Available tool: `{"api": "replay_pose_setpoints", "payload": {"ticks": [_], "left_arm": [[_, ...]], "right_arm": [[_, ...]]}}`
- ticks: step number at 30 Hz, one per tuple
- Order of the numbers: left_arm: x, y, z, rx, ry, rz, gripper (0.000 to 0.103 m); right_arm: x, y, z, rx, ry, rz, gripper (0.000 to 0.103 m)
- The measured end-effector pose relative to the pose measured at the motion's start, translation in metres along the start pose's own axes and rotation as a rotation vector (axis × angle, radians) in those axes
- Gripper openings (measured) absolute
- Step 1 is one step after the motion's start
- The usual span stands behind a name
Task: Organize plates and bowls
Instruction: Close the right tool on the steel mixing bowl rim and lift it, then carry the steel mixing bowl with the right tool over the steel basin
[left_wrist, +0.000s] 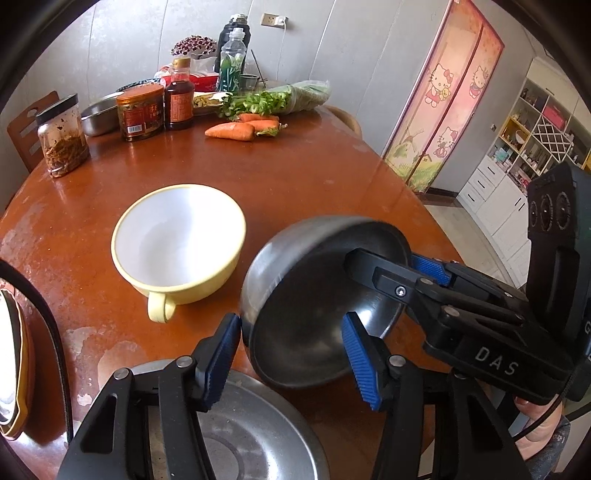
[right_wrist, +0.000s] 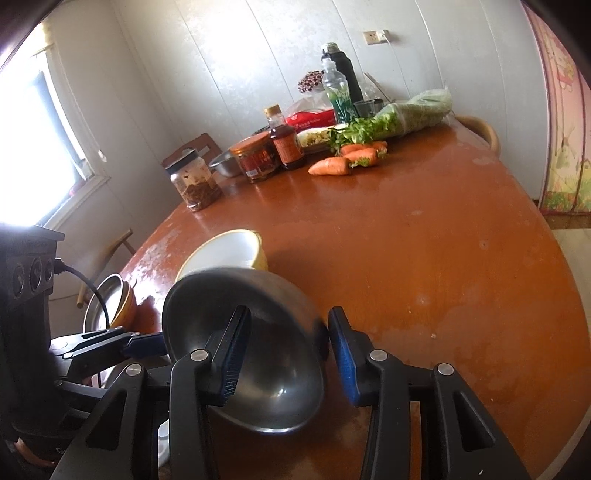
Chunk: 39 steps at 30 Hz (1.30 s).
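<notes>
left wrist view shows a steel bowl (left_wrist: 295, 306) tilted on its side, lifted off the brown tabletop (left_wrist: 295, 177). both grippers are on its rim: the left gripper (left_wrist: 291, 354) has one blue pad outside the wall and one inside, and the right gripper (left_wrist: 384, 262), coming in from the right, pinches the far rim the same way, pressed nearly together on the thin wall. just left of the bowl a yellow cup (left_wrist: 177, 243) with a white inside stands upright, its handle toward the camera. a flat steel plate (left_wrist: 258, 435) lies under the left gripper at the near edge. right wrist view shows stacked bowls (right_wrist: 110, 302) at the tabletop's left edge. carrots (left_wrist: 240, 127), jars (left_wrist: 62, 136) and bottles sit well apart at the far side.
</notes>
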<state>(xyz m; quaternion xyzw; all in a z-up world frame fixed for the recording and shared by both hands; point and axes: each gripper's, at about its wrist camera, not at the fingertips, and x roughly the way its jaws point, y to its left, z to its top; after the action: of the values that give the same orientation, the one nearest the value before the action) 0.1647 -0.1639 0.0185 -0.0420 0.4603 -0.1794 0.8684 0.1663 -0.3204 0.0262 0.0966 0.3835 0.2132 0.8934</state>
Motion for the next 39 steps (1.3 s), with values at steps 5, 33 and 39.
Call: {"api": "replay_pose_setpoints", "payload": {"ticks": [5,33,39], "left_arm": [[0.001,0.006,-0.001,-0.017,-0.005,-0.010,0.056],[0.017,0.018,0.001,-0.073,0.021,-0.065,0.055],[0.011,0.020,0.002,-0.082,0.009,-0.074,0.055]], "right_arm": [[0.006,0.001,0.001,0.002,-0.003,0.015,0.045],[0.005,-0.006,-0.024,0.054,0.035,-0.030,0.041],[0.002,0.000,-0.022,0.049,0.036,-0.040,0.040]]}}
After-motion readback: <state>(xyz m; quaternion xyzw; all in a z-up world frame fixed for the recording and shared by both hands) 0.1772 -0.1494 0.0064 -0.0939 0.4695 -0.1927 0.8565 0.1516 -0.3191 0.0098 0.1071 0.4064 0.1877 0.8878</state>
